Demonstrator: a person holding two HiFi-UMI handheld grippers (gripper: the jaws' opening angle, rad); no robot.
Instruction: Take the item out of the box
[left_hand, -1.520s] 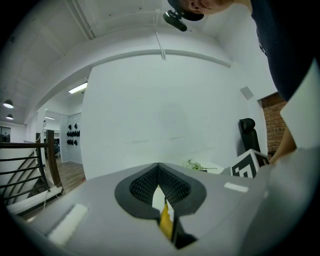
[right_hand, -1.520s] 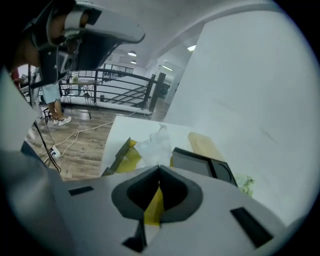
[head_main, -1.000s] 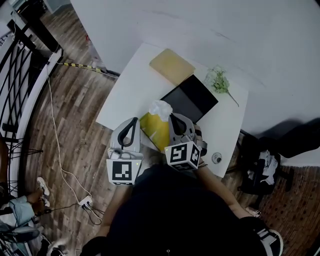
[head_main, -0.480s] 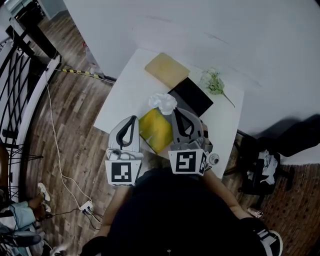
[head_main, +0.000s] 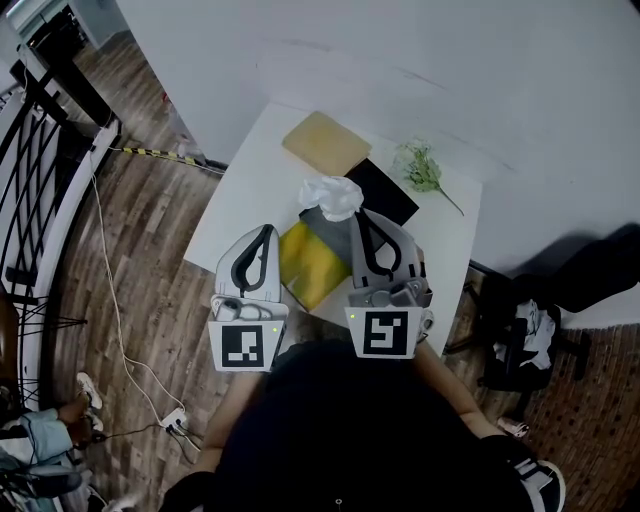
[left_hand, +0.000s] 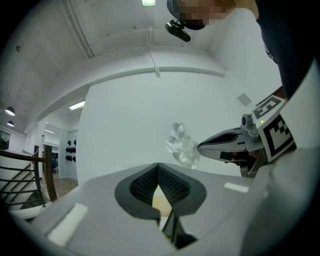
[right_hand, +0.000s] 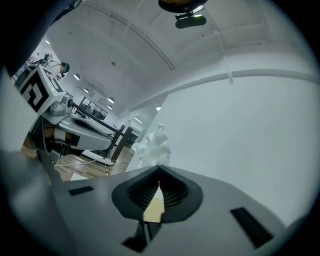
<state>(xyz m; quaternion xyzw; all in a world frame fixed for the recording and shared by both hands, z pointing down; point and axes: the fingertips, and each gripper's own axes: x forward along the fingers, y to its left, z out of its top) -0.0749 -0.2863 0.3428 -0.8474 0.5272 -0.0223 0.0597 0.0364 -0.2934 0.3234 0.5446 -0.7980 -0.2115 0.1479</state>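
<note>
1. The left tool (head_main: 264, 234) is just beside the yellow box (head_main: 305, 262), jaws together with nothing seen between them.
2. The box lies at the near edge of the surface (head_main: 250, 190).
3. The right tool (head_main: 357, 216) is clamped on the crumpled white item (head_main: 333, 196), which is raised over the box. The lift-out looks nearly done; next, carry the item clear and set it down.

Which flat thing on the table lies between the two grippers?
The yellow box; it sits between the left gripper and right gripper. The tan pad and black pad lie beyond their tips.
</note>
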